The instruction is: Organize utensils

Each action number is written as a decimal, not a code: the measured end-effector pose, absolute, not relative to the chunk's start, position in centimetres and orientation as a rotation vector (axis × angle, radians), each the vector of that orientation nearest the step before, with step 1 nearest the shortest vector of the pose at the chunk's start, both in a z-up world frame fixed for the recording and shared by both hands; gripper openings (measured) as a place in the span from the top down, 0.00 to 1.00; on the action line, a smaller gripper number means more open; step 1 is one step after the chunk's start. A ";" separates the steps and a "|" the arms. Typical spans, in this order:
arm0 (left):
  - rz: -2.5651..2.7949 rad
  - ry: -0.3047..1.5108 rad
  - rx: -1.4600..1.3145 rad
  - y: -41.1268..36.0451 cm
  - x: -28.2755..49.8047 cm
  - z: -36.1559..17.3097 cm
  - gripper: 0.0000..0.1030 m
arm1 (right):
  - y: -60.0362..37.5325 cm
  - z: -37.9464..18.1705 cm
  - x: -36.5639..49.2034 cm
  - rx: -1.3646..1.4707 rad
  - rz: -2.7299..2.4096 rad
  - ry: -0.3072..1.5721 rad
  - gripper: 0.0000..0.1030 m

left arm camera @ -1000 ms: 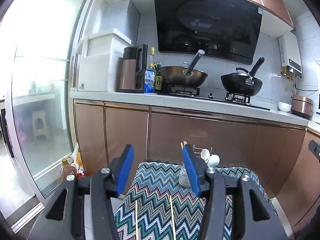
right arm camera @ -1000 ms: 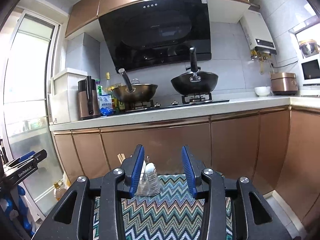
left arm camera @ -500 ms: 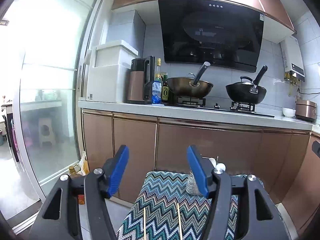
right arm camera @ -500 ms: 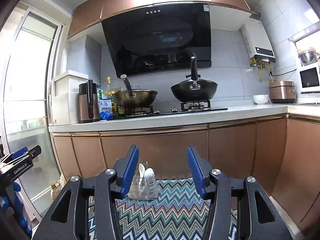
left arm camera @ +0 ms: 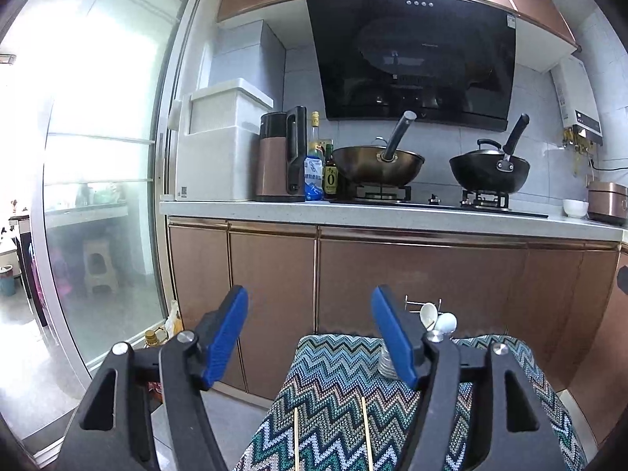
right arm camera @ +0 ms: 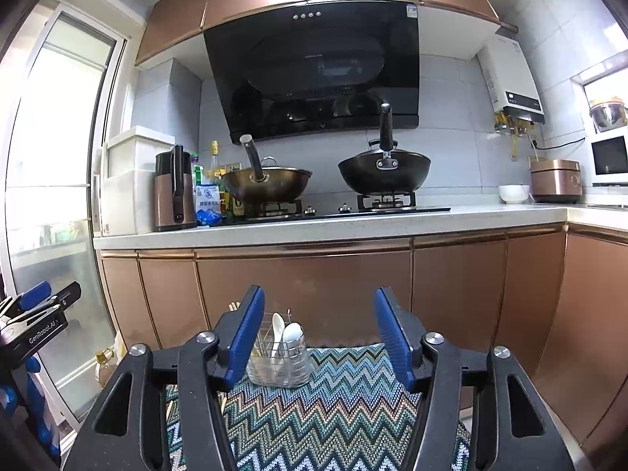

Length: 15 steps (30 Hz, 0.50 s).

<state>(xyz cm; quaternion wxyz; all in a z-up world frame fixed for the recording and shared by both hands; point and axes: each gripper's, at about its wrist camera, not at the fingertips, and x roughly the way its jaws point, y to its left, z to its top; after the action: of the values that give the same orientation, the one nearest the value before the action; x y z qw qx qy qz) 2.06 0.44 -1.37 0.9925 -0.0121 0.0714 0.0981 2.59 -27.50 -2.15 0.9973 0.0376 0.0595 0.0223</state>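
A clear wire utensil holder (right arm camera: 279, 357) stands at the far end of a zigzag-patterned cloth (right arm camera: 333, 404). It holds two white spoons (right arm camera: 292, 333) and several chopsticks. In the left wrist view the spoons (left arm camera: 435, 316) show behind my right finger. Two loose chopsticks (left arm camera: 365, 431) lie on the cloth (left arm camera: 333, 392) below my left gripper (left arm camera: 310, 337). The left gripper is open and empty, held above the cloth. My right gripper (right arm camera: 318, 337) is open and empty, short of the holder. The left gripper also shows at the left edge of the right wrist view (right arm camera: 39, 310).
Copper cabinet fronts (right arm camera: 314, 274) stand just behind the cloth. The counter carries two woks (right arm camera: 267, 184) on a stove, a kettle (right arm camera: 174, 188), bottles and a white bowl (right arm camera: 513, 193). A glass sliding door (left arm camera: 98, 196) is on the left. An oil bottle (left arm camera: 154, 337) stands on the floor.
Both grippers have tilted upward and drawn back a little, so the cloth and holder sit lower in both views. Both stay open and empty.
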 end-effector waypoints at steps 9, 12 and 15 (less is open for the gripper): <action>0.190 0.175 -0.018 0.4 3.0 -2.1 0.35 | -27.3 -3.2 3.3 0.075 0.047 0.146 0.23; 0.187 0.188 -0.013 0.2 3.1 -2.5 0.35 | -27.4 -3.5 3.5 0.080 0.043 0.152 0.23; 0.185 0.196 -0.008 0.1 3.3 -2.7 0.35 | -27.4 -3.7 3.6 0.082 0.044 0.157 0.23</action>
<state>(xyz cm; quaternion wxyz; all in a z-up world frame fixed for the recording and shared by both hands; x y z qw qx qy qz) 3.25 0.07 -2.73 0.9910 -0.0040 0.0975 0.0920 3.61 -27.43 -3.65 0.9958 0.0409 0.0784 0.0222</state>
